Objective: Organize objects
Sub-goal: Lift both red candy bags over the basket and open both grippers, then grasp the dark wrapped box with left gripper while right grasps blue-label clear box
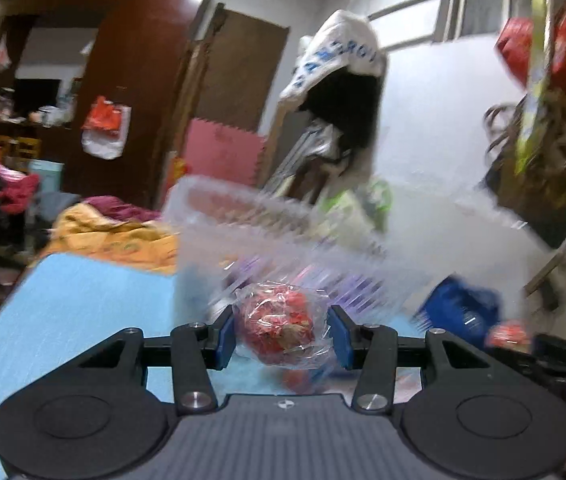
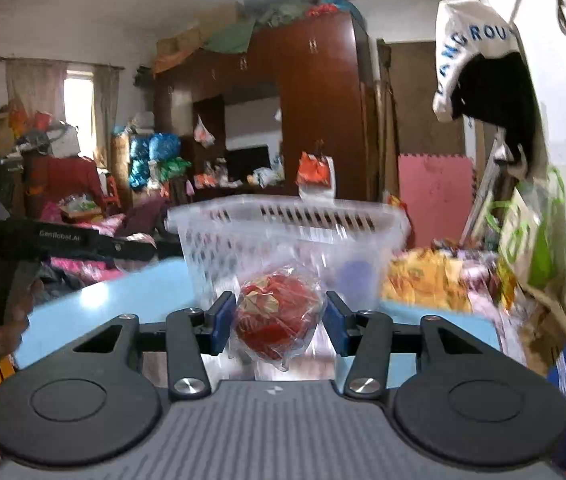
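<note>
Each gripper clamps its own red, round object wrapped in crinkled clear plastic. The left gripper [image 1: 281,334] has its blue pads pressed against both sides of one red wrapped ball [image 1: 277,330], and the right gripper [image 2: 279,326] squeezes a second red wrapped ball [image 2: 277,322] the same way. Both balls are held clear of the pale blue tabletop [image 1: 75,312], just in front of the translucent white plastic basket with slotted walls [image 2: 283,236]. That basket is the likely destination, so the balls are probably held up this way to clear its rim and drop inside.

In the right wrist view the basket stands on the blue surface directly beyond the held ball, its open top facing up. In the left wrist view the same basket [image 1: 243,224] is blurred, and purple shapes show through its wall, though I cannot tell what they are.

The main obstacle is the basket's near wall: both grippers approach it low, so each seems to need a lift before release. The two tools also crowd each other; to the left of the basket in the right wrist view, the black body of the left tool [image 2: 63,240] reaches in toward the basket. Beyond the basket lie a yellow patterned cloth [image 1: 115,236], a pink foam mat [image 2: 435,196] leaning upright, and a dark wooden wardrobe [image 2: 315,112], none of which blocks the way.
</note>
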Action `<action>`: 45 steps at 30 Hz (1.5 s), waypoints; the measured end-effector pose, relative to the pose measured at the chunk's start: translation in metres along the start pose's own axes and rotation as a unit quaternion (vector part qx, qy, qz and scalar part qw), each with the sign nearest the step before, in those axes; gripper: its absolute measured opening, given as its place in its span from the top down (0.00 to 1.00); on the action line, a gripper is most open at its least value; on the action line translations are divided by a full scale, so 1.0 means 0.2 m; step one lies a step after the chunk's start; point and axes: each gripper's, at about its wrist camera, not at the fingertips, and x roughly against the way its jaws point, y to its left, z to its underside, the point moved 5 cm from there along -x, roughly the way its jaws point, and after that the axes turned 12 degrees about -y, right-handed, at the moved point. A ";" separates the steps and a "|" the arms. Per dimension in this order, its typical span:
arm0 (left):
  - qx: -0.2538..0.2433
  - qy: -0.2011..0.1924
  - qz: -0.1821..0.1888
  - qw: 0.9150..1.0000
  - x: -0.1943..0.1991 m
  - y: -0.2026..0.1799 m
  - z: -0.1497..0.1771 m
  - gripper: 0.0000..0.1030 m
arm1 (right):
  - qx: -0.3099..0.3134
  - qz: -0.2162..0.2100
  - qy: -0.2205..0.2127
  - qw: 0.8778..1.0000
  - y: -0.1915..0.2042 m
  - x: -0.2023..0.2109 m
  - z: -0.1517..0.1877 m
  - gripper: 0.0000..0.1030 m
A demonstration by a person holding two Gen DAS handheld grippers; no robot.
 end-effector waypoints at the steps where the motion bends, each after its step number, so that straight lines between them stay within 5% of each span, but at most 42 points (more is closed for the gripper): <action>1: 0.008 -0.001 0.011 1.000 -0.02 -0.02 -0.05 0.50 | -0.002 -0.010 -0.006 1.000 0.00 -0.03 -0.05 0.50; 7: -0.011 0.010 -0.010 1.000 -0.32 -0.11 -0.28 0.50 | 0.035 0.008 0.003 0.999 -0.03 -0.38 -0.30 0.50; 13: 0.001 0.051 -0.054 0.997 -0.60 -0.03 -0.33 0.49 | 0.043 0.030 0.054 0.997 -0.09 -0.67 -0.23 0.49; 15: -0.003 0.060 -0.063 0.996 -0.65 -0.01 -0.32 0.32 | 0.044 0.033 0.060 0.997 -0.10 -0.70 -0.20 0.37; 17: -0.007 0.057 -0.051 0.997 -0.66 -0.01 -0.31 0.25 | 0.049 0.047 0.050 0.996 -0.10 -0.68 -0.19 0.09; 22: -0.011 0.022 -0.018 1.000 -0.46 -0.08 -0.26 0.19 | 0.037 0.030 0.025 0.999 -0.05 -0.40 -0.16 0.00; 24: -0.033 0.019 -0.011 0.999 -0.34 -0.14 -0.18 0.10 | 0.016 0.017 0.017 1.000 -0.05 -0.28 -0.12 0.00; 27: -0.065 0.036 0.019 0.997 -0.23 -0.24 -0.03 0.10 | -0.004 0.006 0.025 1.000 -0.04 -0.11 0.03 0.00; 33: -0.073 0.127 0.042 0.988 -0.28 -0.37 0.25 0.10 | 0.002 -0.013 0.051 0.999 0.01 0.08 0.30 0.00; 36: -0.086 0.138 0.017 0.987 -0.34 -0.38 0.29 0.10 | 0.013 -0.015 0.061 0.998 0.00 0.08 0.32 0.01; 45: -0.089 0.158 -0.020 0.983 -0.39 -0.34 0.35 0.11 | 0.022 -0.034 0.092 0.995 0.03 0.05 0.37 0.24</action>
